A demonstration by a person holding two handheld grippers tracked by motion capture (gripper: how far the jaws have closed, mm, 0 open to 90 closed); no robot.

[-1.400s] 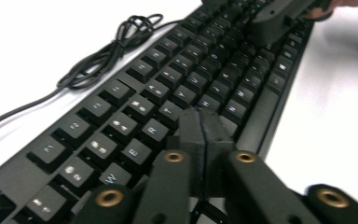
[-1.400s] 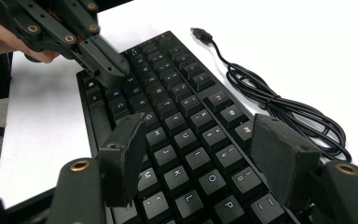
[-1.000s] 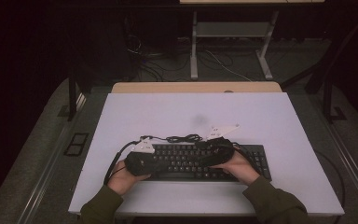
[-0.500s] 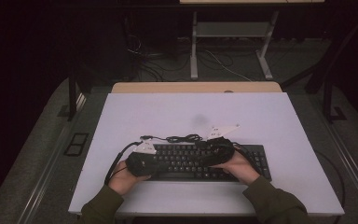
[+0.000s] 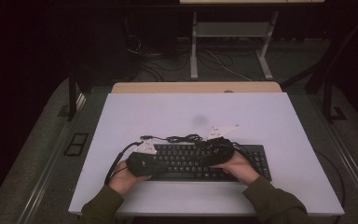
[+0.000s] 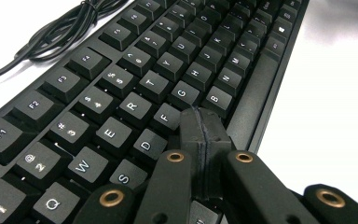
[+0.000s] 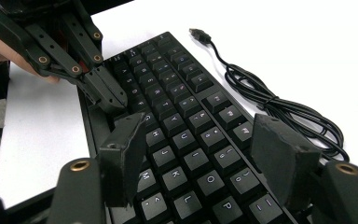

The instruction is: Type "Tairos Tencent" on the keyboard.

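A black keyboard [image 5: 254, 161] lies near the white table's front edge, its cable [image 5: 182, 138] bundled just behind it. My left gripper [image 6: 200, 122] is shut with nothing between its jaws, its tips low over the F and G keys [image 6: 184, 93]. My right gripper [image 7: 198, 123] hovers open above the keyboard [image 7: 186, 116], over the keys of its right half. Ahead of it, at the upper left of the right gripper view, is the left gripper [image 7: 109, 95], tips down at the keys. From above, the left gripper [image 5: 142, 161] and right gripper [image 5: 216, 150] point toward each other over the keyboard.
The cable [image 7: 279, 105] ends in a loose USB plug [image 7: 199, 33] lying on the table [image 5: 168, 112]. A wooden desk edge [image 5: 196, 87] abuts the far side. Beyond it, metal legs [image 5: 194, 51] and floor cables stand in the dark.
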